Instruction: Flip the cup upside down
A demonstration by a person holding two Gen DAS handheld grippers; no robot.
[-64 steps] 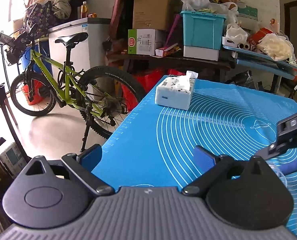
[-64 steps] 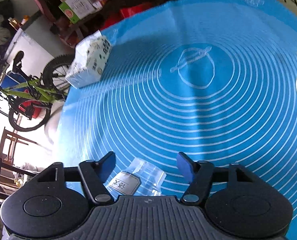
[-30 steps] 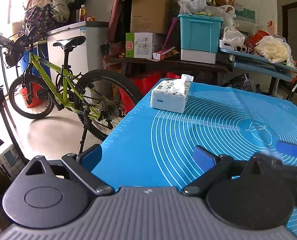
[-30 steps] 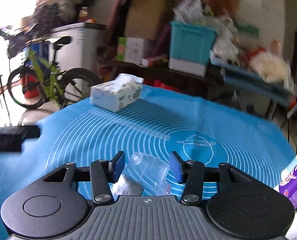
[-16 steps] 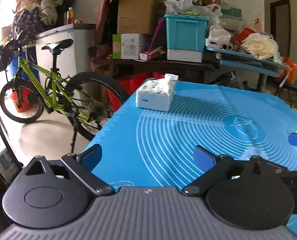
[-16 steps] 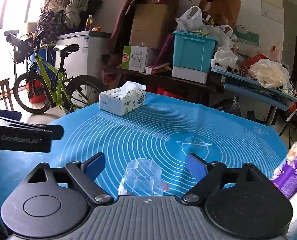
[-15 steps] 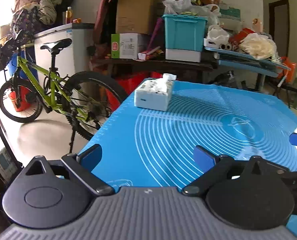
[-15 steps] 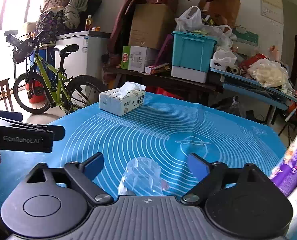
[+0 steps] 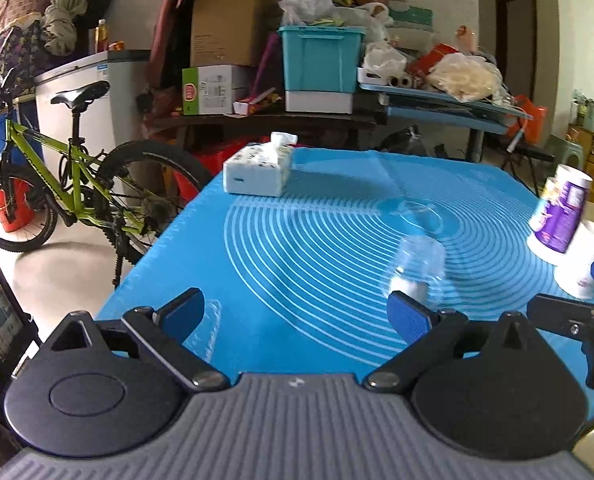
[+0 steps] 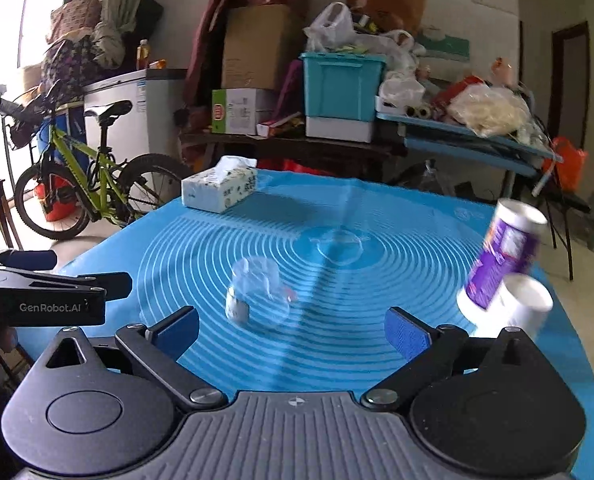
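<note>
Nearest me, the right gripper [image 10: 291, 330] hangs spread wide and empty just short of the small clear plastic cup [image 10: 257, 294], which stands mouth-down on the blue ringed silicone mat [image 10: 377, 264]. Left of the cup, the left gripper [image 9: 293, 314] gapes empty too; the flip looks done.

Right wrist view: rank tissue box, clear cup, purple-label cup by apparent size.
1. purple-label cup
2. tissue box, close to it, and it sits farther back, so its true size is unsure
3. clear cup

Clear cup [image 10: 257, 292], blue mat [image 10: 377, 248] with white rings, purple-white tube [image 10: 505, 256]
</note>
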